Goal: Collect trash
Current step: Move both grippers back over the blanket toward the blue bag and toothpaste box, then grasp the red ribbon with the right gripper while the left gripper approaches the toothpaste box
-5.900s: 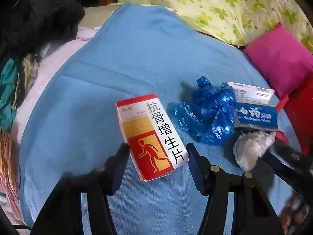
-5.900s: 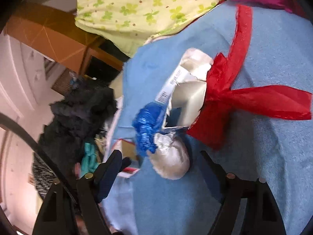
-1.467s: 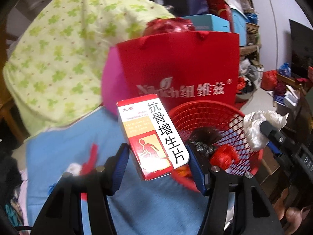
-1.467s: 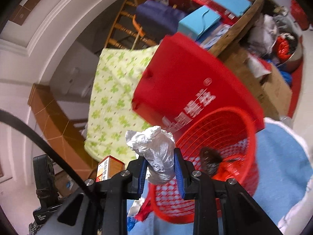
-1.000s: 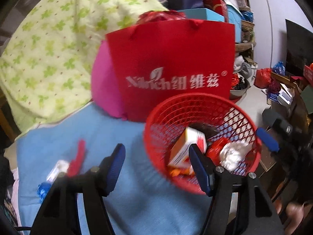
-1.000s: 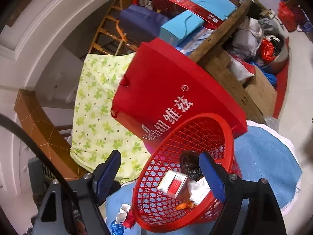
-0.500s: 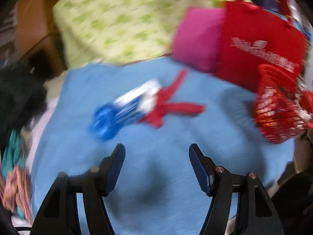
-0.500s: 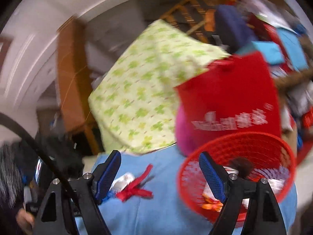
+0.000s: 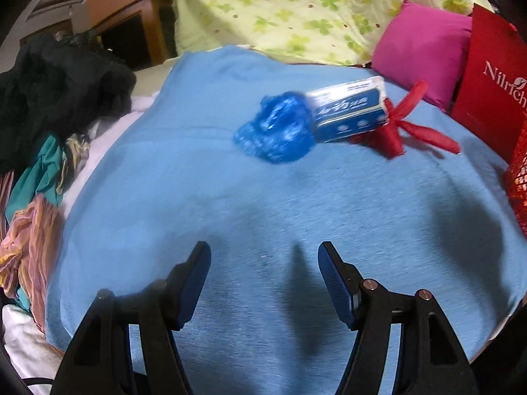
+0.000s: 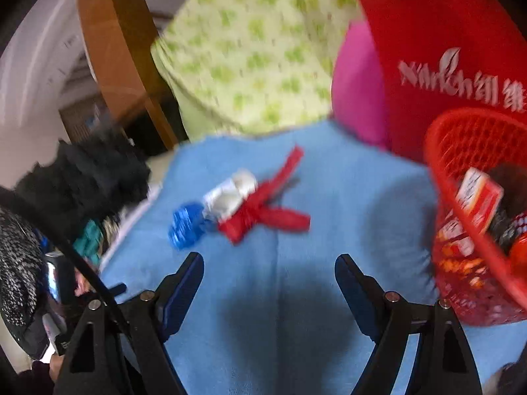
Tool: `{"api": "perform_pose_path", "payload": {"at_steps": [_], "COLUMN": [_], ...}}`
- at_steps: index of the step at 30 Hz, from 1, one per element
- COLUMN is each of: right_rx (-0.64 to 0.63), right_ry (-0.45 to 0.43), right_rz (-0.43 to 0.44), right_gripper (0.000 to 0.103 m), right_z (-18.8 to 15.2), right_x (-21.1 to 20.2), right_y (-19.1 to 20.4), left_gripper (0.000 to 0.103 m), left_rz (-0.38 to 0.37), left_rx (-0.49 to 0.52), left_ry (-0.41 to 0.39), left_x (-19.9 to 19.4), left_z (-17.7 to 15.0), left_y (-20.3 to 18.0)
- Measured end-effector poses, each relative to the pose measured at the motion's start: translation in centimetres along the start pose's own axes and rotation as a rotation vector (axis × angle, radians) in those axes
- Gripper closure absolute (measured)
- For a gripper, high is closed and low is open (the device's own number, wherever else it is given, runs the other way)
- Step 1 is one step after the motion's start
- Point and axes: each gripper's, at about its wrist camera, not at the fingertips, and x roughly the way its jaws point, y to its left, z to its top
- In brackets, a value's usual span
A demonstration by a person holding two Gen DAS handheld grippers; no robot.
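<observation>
Changed since earlier: the orange-and-white medicine box (image 10: 479,197) is no longer sitting between the left jaws and the crumpled foil ball is no longer sitting in the right ones; both grippers are now facing the bed, away from the basket.
Trash remaining: a crumpled blue plastic bag (image 9: 275,130), a blue-and-white carton (image 9: 350,112) and a knotted red plastic strip (image 9: 397,125) are lying touching one another in a cluster toward the far side of the blue blanket (image 9: 230,214).
Trash collected: the medicine box is sitting inside the red mesh basket (image 10: 461,151) with other red and orange scraps; I cannot pick out the foil ball there through the blur.
Progress: judging by this, roughly half is done, with three pieces still waiting.
Left gripper (image 9: 263,279): jaws are standing well apart, holding nothing, hovering over bare blanket near the cluster.
Right gripper (image 10: 268,283): jaws are standing wide apart, holding nothing, with the basket just beside them on the right.
Left wrist view only: it is showing the carton's blue printed face sharply, but only a sliver of the basket.
Right wrist view only: it is showing the basket's contents and the red paper bag (image 10: 454,49) behind it, though heavily blurred.
Surroundings: a pink cushion (image 9: 421,49) and a green clover quilt (image 9: 296,6) are lying beyond the blanket.
</observation>
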Motion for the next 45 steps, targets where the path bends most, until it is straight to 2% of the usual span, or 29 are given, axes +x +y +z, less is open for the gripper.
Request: {"api": "perform_pose_path", "payload": {"at_steps": [1,4,5,12,18,20,22,24,25,26,27,30,32,36,40,45], "right_rx": [-0.01,-0.013,-0.012,-0.035,-0.141,-0.177,-0.188,-0.18,-0.173,-0.168,-0.161,-0.137,-0.14,-0.128,-0.138,-0.147], "right_ry": [0.041,0.086,0.126,0.219,0.282,0.326,0.318,0.32,0.322,0.325,0.33,0.322,0.32,0.329,0.324,0.336], "right_rz": [-0.01,-0.027,-0.059,-0.147,-0.277,-0.344,-0.352,-0.347,-0.346,-0.352,-0.367,-0.363,-0.362,-0.352,-0.355,-0.349], "right_gripper": [0.018,0.018,0.018,0.018,0.018,0.018,0.018,0.015,0.012,0.004,0.0,0.0,0.0,0.0,0.0,0.0], "right_z": [-0.3,-0.6,-0.7,-1.4,-2.7,-3.3,-3.4,-3.5,-3.5,-3.6,-3.7,-3.8,-3.8,-3.7,-4.2,-4.4], "right_x": [1.5,3.0,4.4,8.6,11.6,12.7,12.7,12.6,12.7,12.7,12.9,12.9,12.8,12.8,12.5,12.6], "right_y": [0.4,0.6,1.1,2.1,3.5,3.6,3.6,3.4,3.1,2.9,2.6,2.0,1.9,1.7,2.0,2.2], "left_gripper": [0.035,0.035,0.035,0.035,0.034,0.03,0.024,0.024,0.023,0.023,0.022,0.019,0.012,0.009,0.001,0.0], "left_rz": [-0.001,0.001,0.002,-0.011,-0.029,-0.032,-0.029,-0.038,-0.042,-0.043,-0.041,-0.044,-0.055,-0.069,-0.07,-0.064], "left_rx": [-0.004,-0.009,-0.007,-0.004,-0.023,-0.031,-0.042,-0.058,-0.063,-0.063,-0.062,-0.064,-0.068,-0.078,-0.058,-0.058], "left_ry": [-0.002,-0.006,-0.008,-0.001,-0.001,0.002,0.009,0.015,0.017,0.018,0.02,0.024,0.035,0.044,0.049,0.042], "left_x": [0.1,0.7,0.8,1.9,2.2,2.2,2.3,2.5,2.5,2.5,2.6,2.7,2.9,3.2,3.5,3.6], "left_z": [-0.2,-0.7,-0.7,-1.4,-1.6,-1.6,-1.7,-1.7,-1.7,-1.7,-1.7,-1.8,-1.8,-1.8,-2.0,-2.2], "left_y": [0.2,0.9,0.9,1.5,1.7,1.9,2.1,2.3,2.4,2.4,2.3,2.3,2.3,2.4,1.9,1.6]}}
